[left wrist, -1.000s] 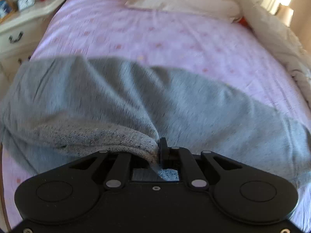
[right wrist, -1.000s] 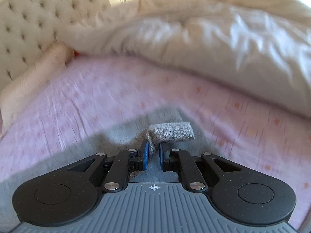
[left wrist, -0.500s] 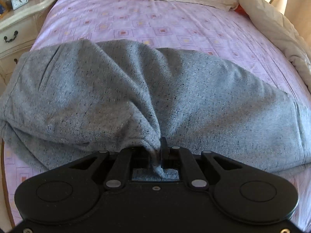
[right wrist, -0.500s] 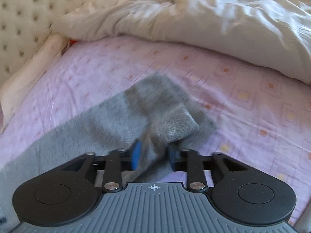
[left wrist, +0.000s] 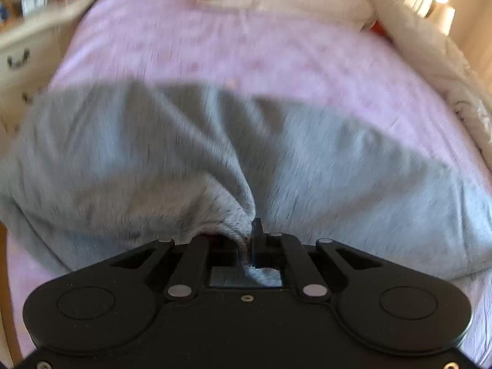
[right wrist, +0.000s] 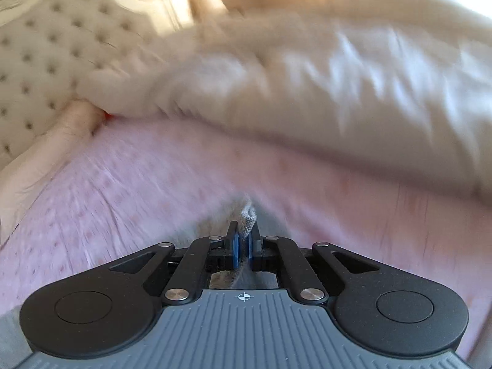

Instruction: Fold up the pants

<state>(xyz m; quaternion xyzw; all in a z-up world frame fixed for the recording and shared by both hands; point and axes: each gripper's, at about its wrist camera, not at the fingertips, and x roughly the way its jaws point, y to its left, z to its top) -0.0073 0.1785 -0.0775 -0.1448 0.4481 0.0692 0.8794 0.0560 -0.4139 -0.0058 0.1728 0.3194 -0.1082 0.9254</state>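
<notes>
The pink sheet (left wrist: pixel 276 61) is being covered by the grey pants (left wrist: pixel 138 160) — soft, flecked knit, bunching in folds. The fabric is being pinched by both closed grippers: the left (left wrist: pixel 248 243) at a gathered edge, the right (right wrist: pixel 243 243) at a cuff (right wrist: pixel 248 215). A thin bite is being risked — the cuff could slip free if tugged

Bright window glare, heavy motion blur, fisheye-warped edges

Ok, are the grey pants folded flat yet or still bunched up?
Still bunched. The pants lie in a rumpled heap on the pink sheet, with both the left gripper and right gripper pinching fabric.
</notes>
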